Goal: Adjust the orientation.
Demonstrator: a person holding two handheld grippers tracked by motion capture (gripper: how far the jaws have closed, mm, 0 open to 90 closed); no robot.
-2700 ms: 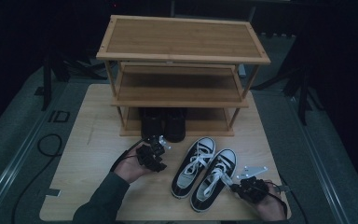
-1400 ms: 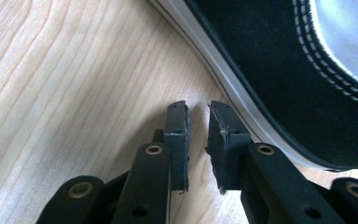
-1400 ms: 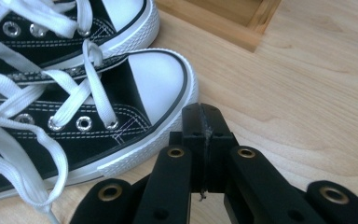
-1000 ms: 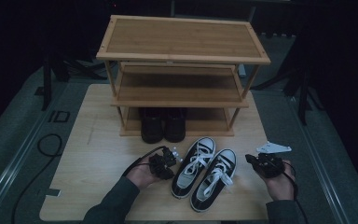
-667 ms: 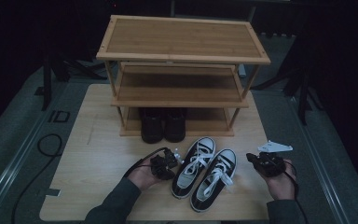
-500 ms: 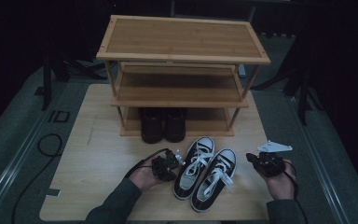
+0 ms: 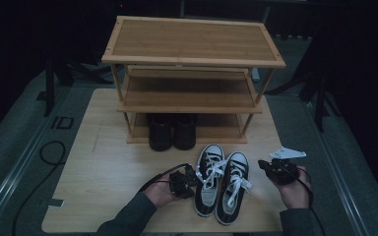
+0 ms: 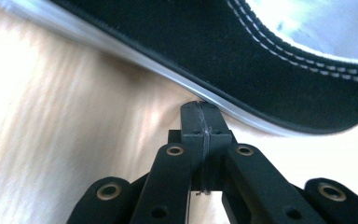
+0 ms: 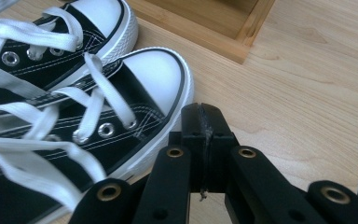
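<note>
High view, near to far: two forearms enter at the bottom edge, each hand holding a gripper. The left gripper (image 7: 191, 175) lies low at the outer flank of the left sneaker (image 7: 208, 179); the right gripper (image 7: 265, 165) is held off the right sneaker (image 7: 232, 187), just beside it but apart, its grey plate (image 7: 288, 153) uppermost.

Left gripper view: the jaws are pressed fully together with nothing between them, and their tip (image 8: 200, 114) meets, or very nearly meets, the pale sole edge of the left sneaker (image 8: 242, 56). Closed jaws make a blunt pusher, so this pose likely serves to nudge the shoe sideways against its mate rather than to lift it.

Right gripper view: these jaws are likewise closed and empty, the tip (image 9: 204, 122) standing near the white toe cap of the right sneaker (image 9: 156, 77) without clear contact. Probably it waits as a stop on the far flank, or ahead of its own push.

The sneakers stand side by side on the table (image 7: 103, 162), soles down, toes toward the rack (image 7: 192, 78) and laces loose. Beyond them, a pair of dark shoes (image 7: 172, 132) occupies the left-middle part of the rack's bottom shelf, toes outward. The middle and top shelves are bare, leaving room for the sneakers; squaring the pair first would ease a two-handed lift.
</note>
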